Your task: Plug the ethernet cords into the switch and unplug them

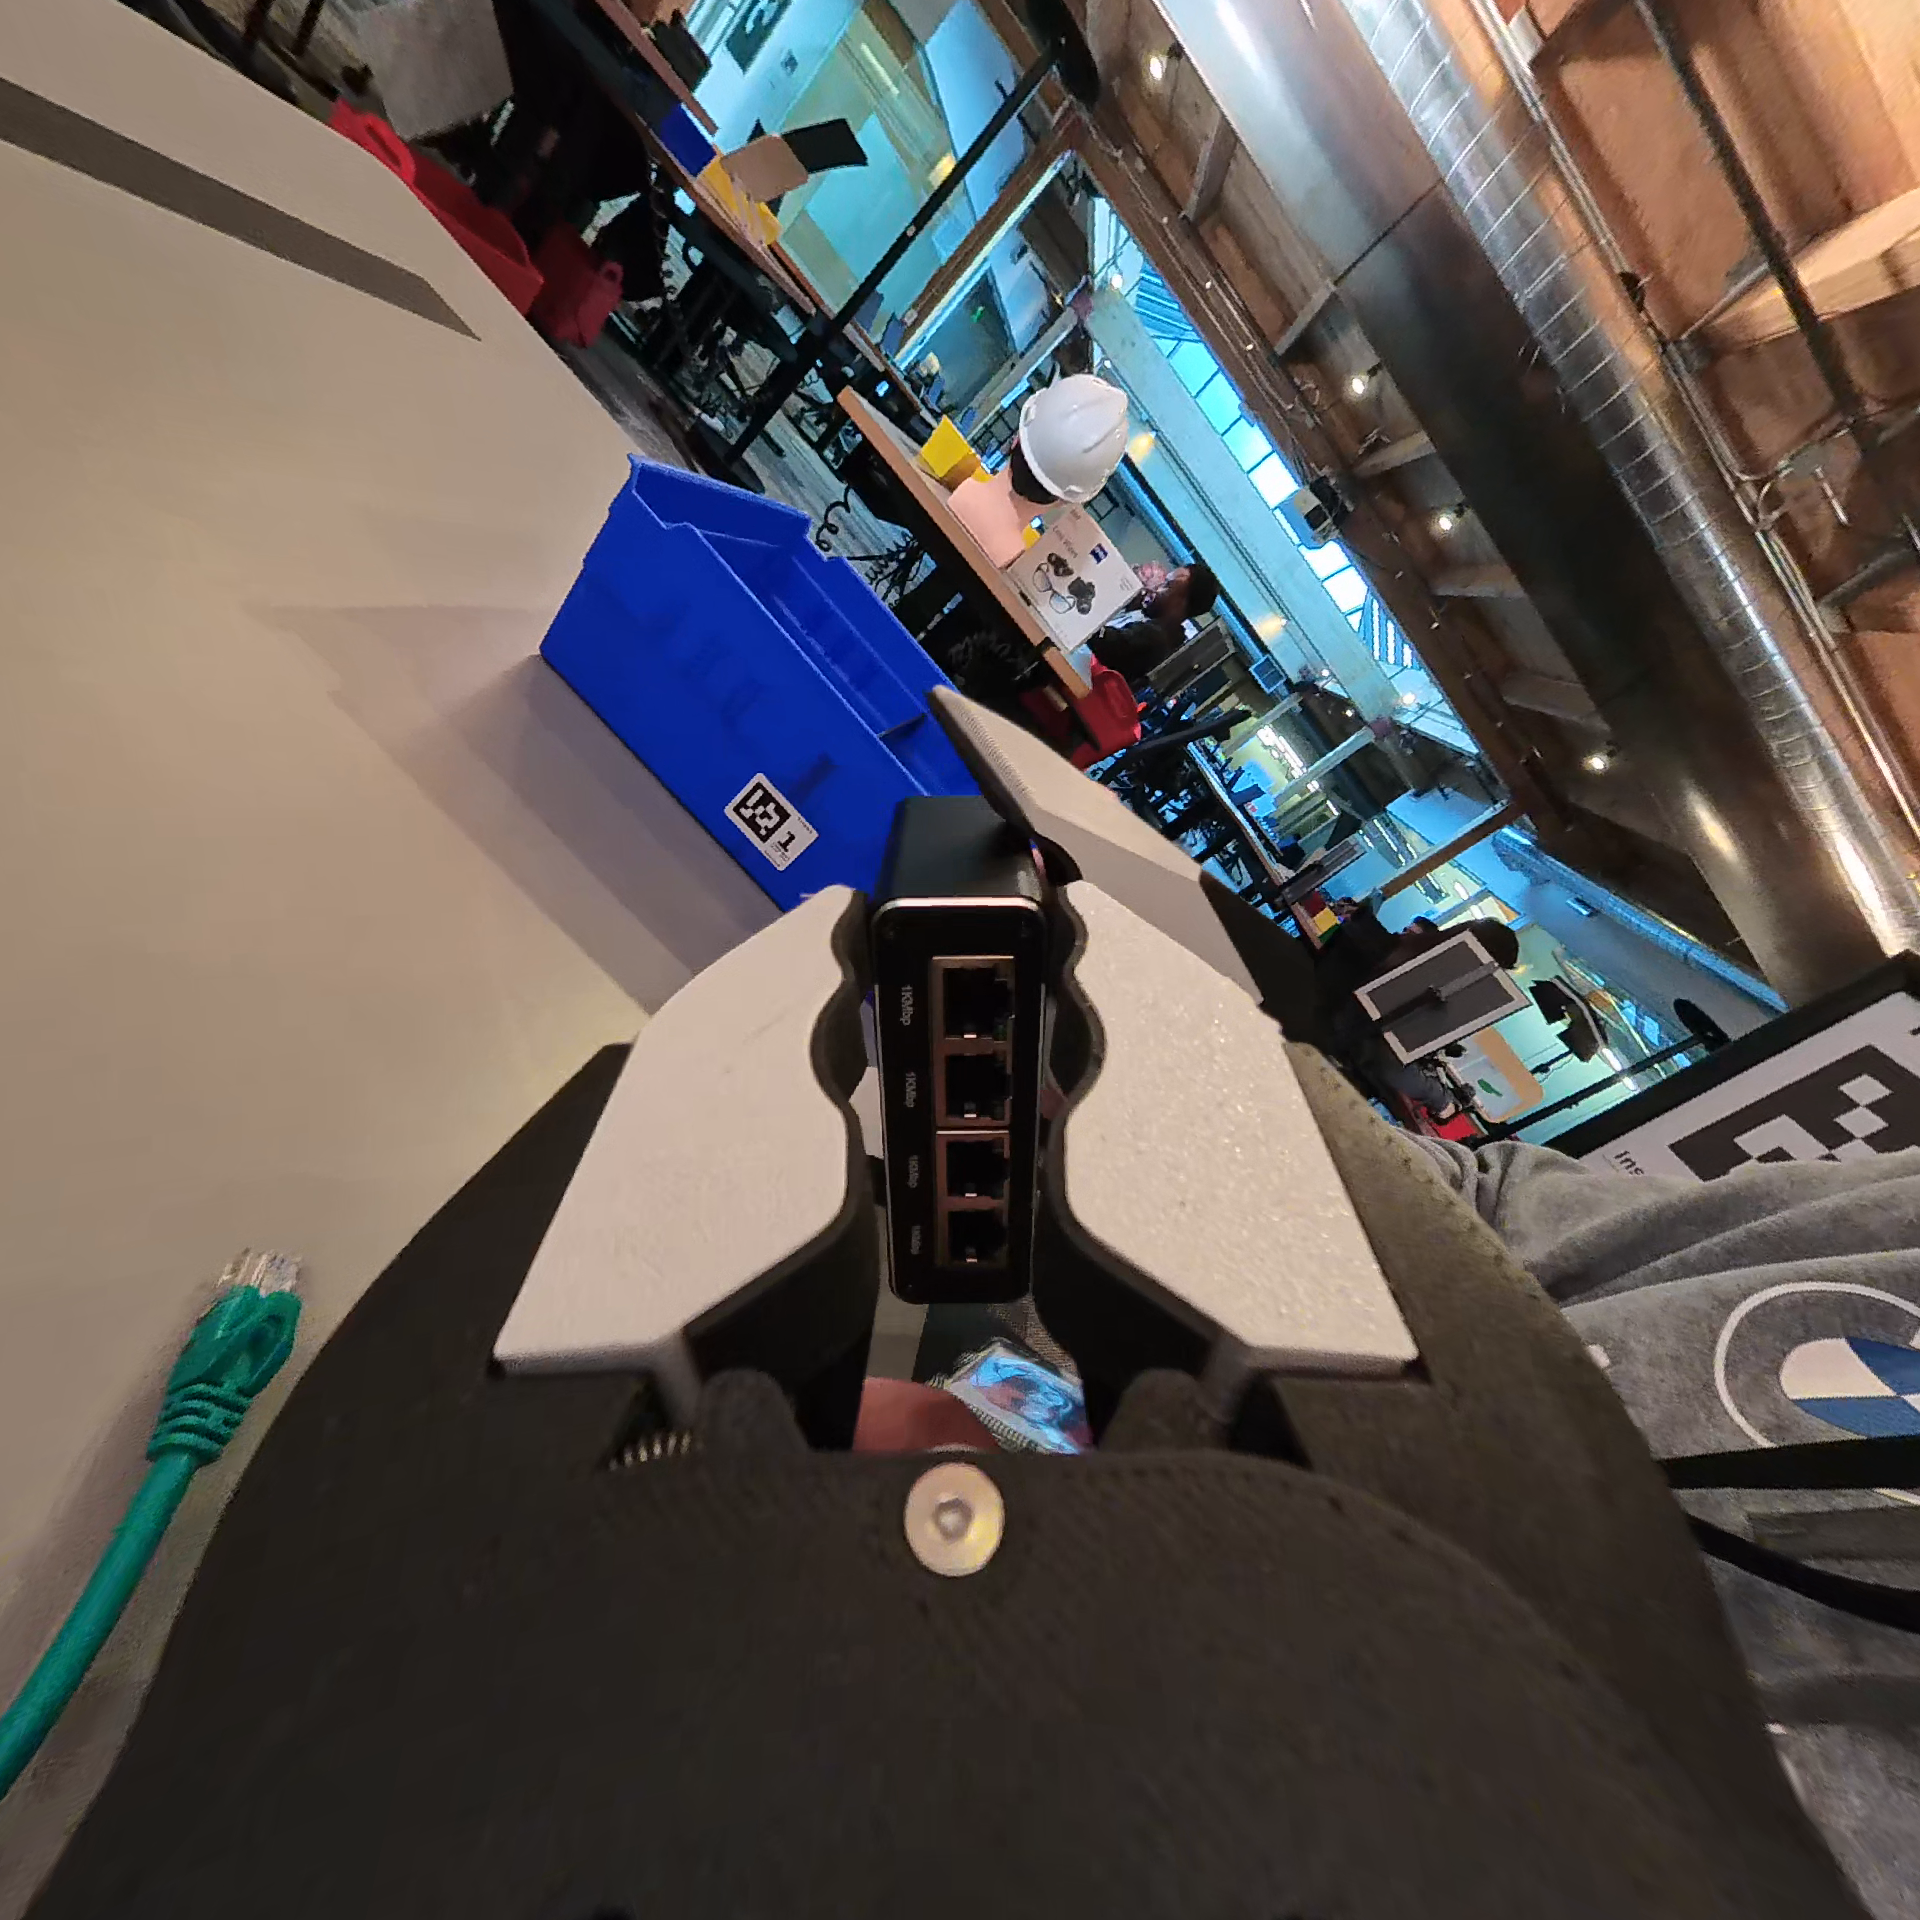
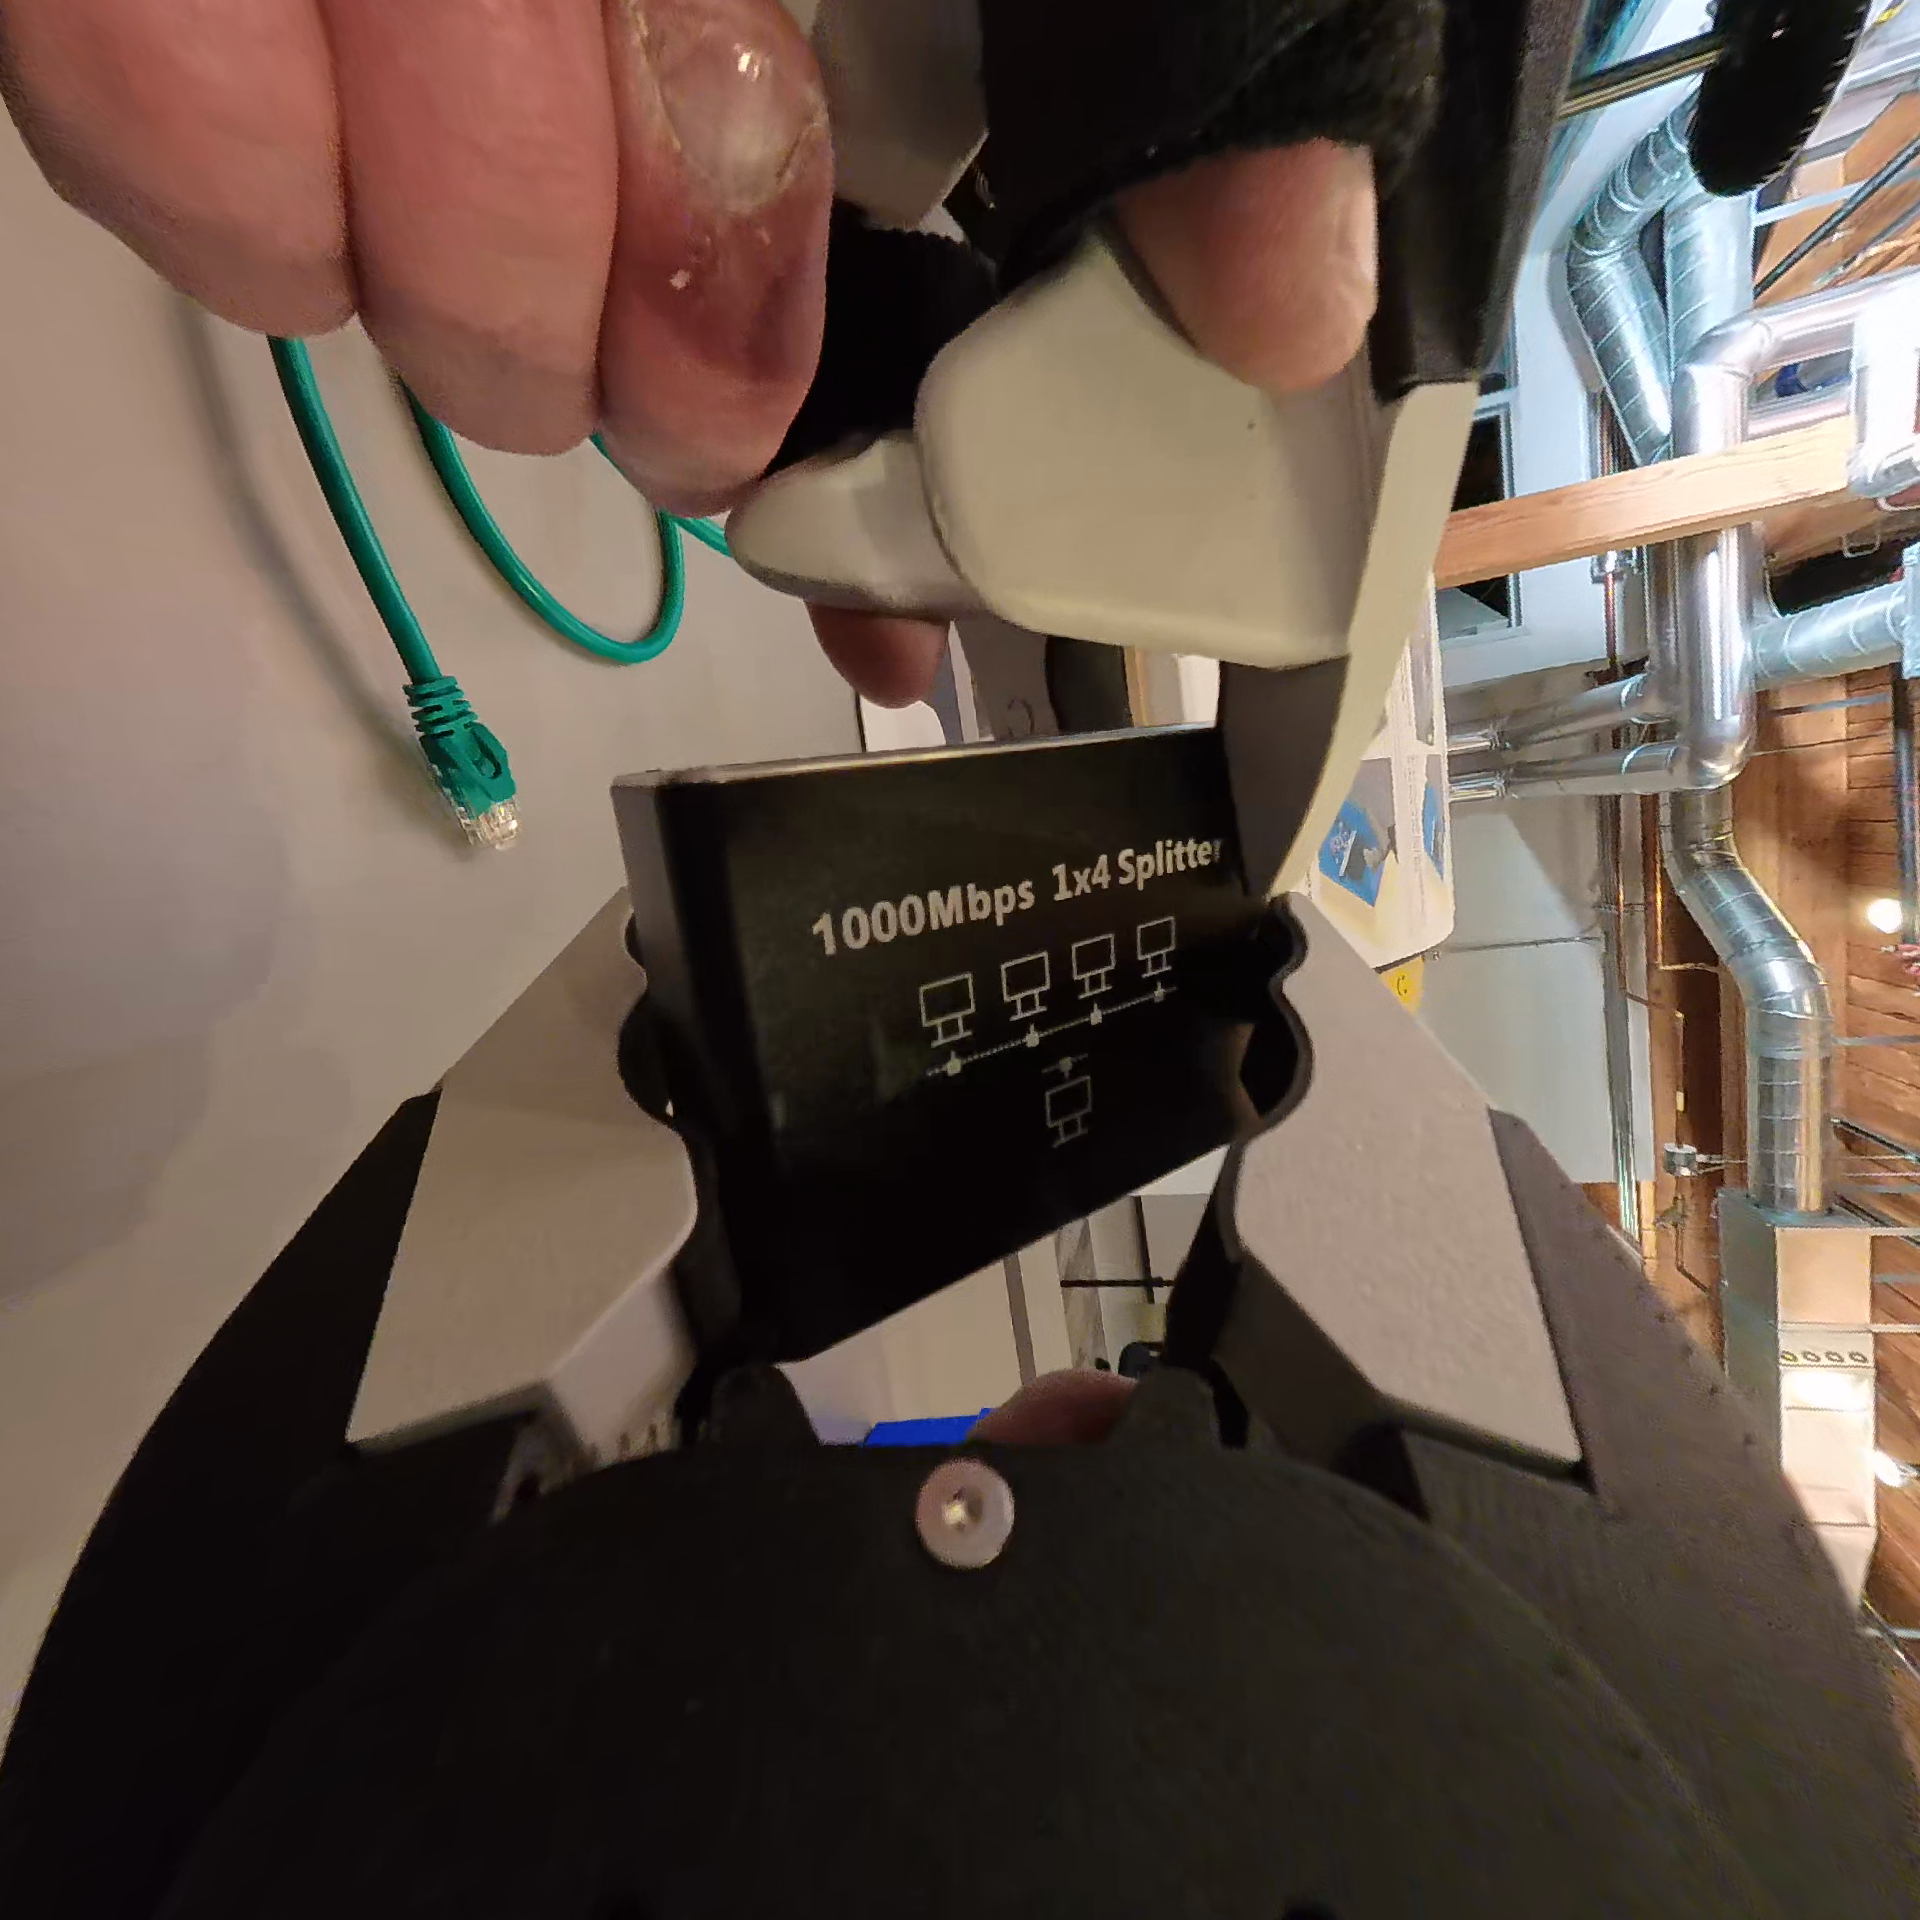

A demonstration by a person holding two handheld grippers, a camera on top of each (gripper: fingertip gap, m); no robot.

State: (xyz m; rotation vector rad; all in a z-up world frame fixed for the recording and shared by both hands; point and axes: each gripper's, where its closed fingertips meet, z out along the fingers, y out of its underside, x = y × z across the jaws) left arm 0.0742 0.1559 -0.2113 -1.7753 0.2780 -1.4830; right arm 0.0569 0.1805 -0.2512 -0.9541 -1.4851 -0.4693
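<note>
The black switch is clamped by both grippers and held above the table. My left gripper is shut on its two flat faces, with its row of empty ports facing the camera. My right gripper is shut on the switch across its side edges, with the printed top face in view. One right finger shows beyond the switch in the left wrist view. The left gripper's fingers and the hand holding it show above the switch. A green ethernet cord lies unplugged on the table, and its plug is loose.
A white table runs along the left. A blue bin with a tag sticker stands on it beyond the switch. A person's grey sleeve is at the right. Workbenches, windows and metal ducts fill the background.
</note>
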